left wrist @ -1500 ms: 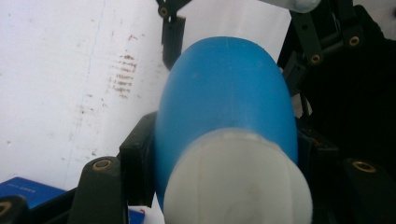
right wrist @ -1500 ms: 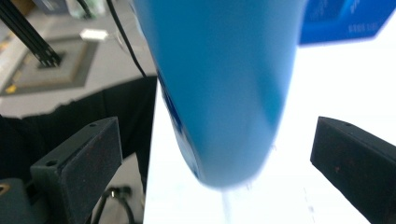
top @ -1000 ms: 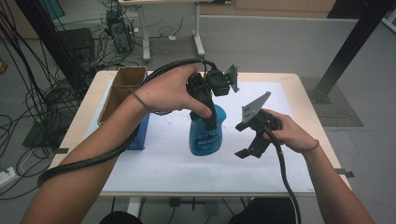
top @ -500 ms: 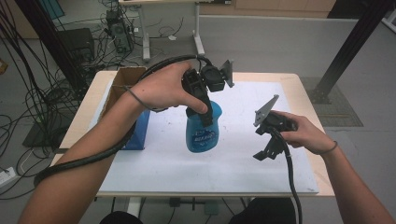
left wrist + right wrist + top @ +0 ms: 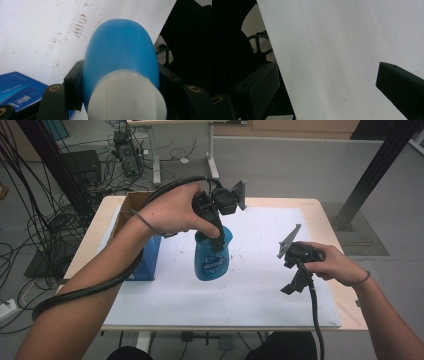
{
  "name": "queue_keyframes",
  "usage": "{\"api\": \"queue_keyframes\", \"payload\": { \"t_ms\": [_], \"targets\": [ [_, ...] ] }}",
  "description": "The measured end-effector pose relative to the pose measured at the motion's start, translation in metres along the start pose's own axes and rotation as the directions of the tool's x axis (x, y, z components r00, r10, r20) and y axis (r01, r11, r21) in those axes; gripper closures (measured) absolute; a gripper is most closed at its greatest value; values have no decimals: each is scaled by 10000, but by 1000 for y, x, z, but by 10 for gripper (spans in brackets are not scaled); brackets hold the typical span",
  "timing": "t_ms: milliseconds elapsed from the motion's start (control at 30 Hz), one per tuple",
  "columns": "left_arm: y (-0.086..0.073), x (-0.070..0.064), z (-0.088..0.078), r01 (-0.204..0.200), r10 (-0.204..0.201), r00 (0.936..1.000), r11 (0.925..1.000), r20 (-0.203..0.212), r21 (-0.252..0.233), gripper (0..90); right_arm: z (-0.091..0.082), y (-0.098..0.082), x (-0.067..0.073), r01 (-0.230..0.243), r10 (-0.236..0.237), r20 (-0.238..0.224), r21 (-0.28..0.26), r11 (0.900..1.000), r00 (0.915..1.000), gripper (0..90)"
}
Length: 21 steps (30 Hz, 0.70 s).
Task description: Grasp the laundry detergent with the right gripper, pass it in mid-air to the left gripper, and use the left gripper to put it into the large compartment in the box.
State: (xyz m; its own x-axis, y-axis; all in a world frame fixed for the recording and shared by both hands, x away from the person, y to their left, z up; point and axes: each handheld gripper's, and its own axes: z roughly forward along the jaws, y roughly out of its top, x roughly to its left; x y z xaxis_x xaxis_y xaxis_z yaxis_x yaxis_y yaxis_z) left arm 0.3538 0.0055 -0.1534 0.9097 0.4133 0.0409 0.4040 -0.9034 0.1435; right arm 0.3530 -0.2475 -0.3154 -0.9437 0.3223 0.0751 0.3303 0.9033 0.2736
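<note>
Left gripper view: left claw (image 5: pixel 117 100) clamps blue bottle (image 5: pixel 120 52); right claw (image 5: pixel 332 95) gapes empty.

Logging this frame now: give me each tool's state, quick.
Left tool: shut on the blue bottle, gripped near its white cap.
Right tool: open, holding nothing.

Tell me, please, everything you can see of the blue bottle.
The bottle is bright blue, smooth, plastic by its look, with a rounded body that widens from a white cap. A printed label with white lettering shows on its side in the high view, too small to read. The left gripper grips it near the cap end, one black jaw pressed on each side. It hangs tilted above the white sheet, at the middle of the table, right of a blue box. Whether its base touches the sheet I cannot tell.
</note>
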Motion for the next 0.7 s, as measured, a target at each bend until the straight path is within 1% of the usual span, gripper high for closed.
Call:
{"api": "queue_keyframes", "payload": {
  "t_ms": [67,233,300,367,433,600,633,667,700],
  "targets": [
    [1,3,-4,99,-99,9999,9999,-101,42,377,1,0,0,25,-25,19,-29,10000,10000,46],
    [2,8,-15,558,-554,9978,9984,-359,116,377,3,-1,-2,80,-80,48,-61,9999,10000,48],
    [3,12,-21,862,-858,9954,9962,-433,81,377,4,-3,-2,58,-58,33,-101,9999,10000,49],
    [3,17,-28,1230,-1227,9908,9924,-578,8,377,4,-3,-2,49,-48,47,-176,9998,10000,49],
    [4,21,-34,1506,-1504,9864,9886,-670,-18,377,5,-4,-1,70,-71,-23,-297,9995,10000,49],
    [6,32,-50,2084,-2089,9743,9779,-848,-141,377,6,-6,-2,117,-120,-57,-433,9990,9999,48],
    [6,32,-52,2196,-2204,9715,9754,-869,-187,377,6,-6,-2,100,-102,-51,-426,9990,9999,48],
    [7,35,-57,2354,-2367,9673,9716,-907,-252,377,6,-7,-2,34,-36,-45,-388,9992,10000,48],
    [8,36,-59,2431,-2446,9653,9696,-917,-270,377,7,-7,-2,71,-74,-56,-416,9991,10000,47]
  ]
}}
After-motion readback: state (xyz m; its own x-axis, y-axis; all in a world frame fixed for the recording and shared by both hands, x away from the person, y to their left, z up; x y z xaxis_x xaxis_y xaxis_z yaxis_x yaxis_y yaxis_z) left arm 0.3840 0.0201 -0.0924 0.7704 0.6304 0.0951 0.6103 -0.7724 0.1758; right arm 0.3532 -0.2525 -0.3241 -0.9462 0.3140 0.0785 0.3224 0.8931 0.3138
